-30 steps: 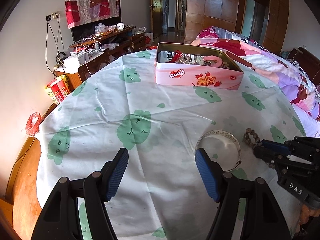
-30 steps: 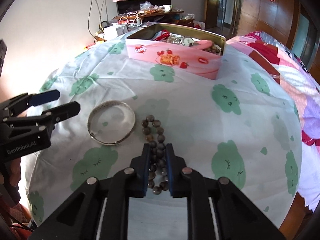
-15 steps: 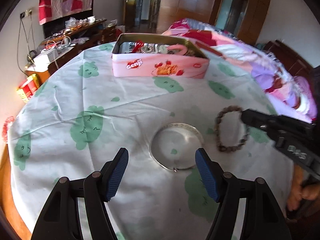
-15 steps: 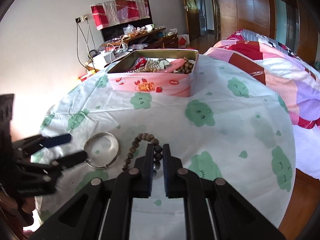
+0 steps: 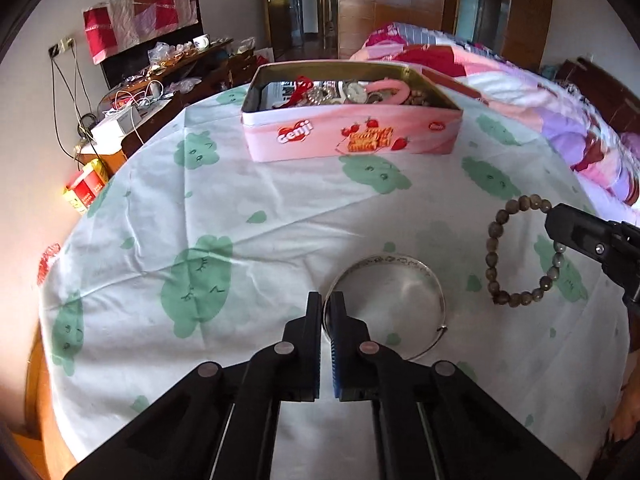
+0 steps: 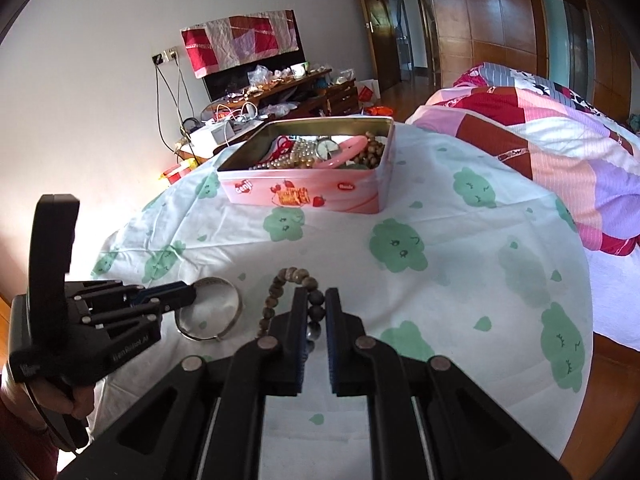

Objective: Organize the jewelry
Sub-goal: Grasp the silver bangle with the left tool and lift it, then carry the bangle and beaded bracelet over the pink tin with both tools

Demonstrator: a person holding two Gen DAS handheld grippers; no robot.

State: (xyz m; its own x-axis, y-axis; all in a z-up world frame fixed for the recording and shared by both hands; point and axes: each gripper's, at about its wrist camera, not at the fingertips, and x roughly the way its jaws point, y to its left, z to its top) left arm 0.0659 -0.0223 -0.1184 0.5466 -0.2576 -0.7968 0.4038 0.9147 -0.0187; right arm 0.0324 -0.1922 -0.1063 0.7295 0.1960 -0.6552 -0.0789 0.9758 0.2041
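Observation:
My left gripper (image 5: 327,300) is shut on the near left rim of a silver bangle (image 5: 416,270) that lies on the cloth; it also shows in the right wrist view (image 6: 188,298) with the bangle (image 6: 234,300). My right gripper (image 6: 316,296) is shut on a brown bead bracelet (image 6: 288,276) and holds it above the table, the loop hanging from the fingers (image 5: 496,240). A pink open tin (image 5: 352,138) with several jewelry pieces stands at the far side, also seen in the right wrist view (image 6: 312,194).
The round table (image 5: 224,216) has a white cloth with green prints. A bed with a patchwork quilt (image 6: 540,140) lies to the right. A cluttered dark wooden cabinet (image 5: 160,92) stands by the wall at the far left.
My left gripper has closed on the bangle's rim; it was wide open before. My right gripper has lifted the bead bracelet off the cloth.

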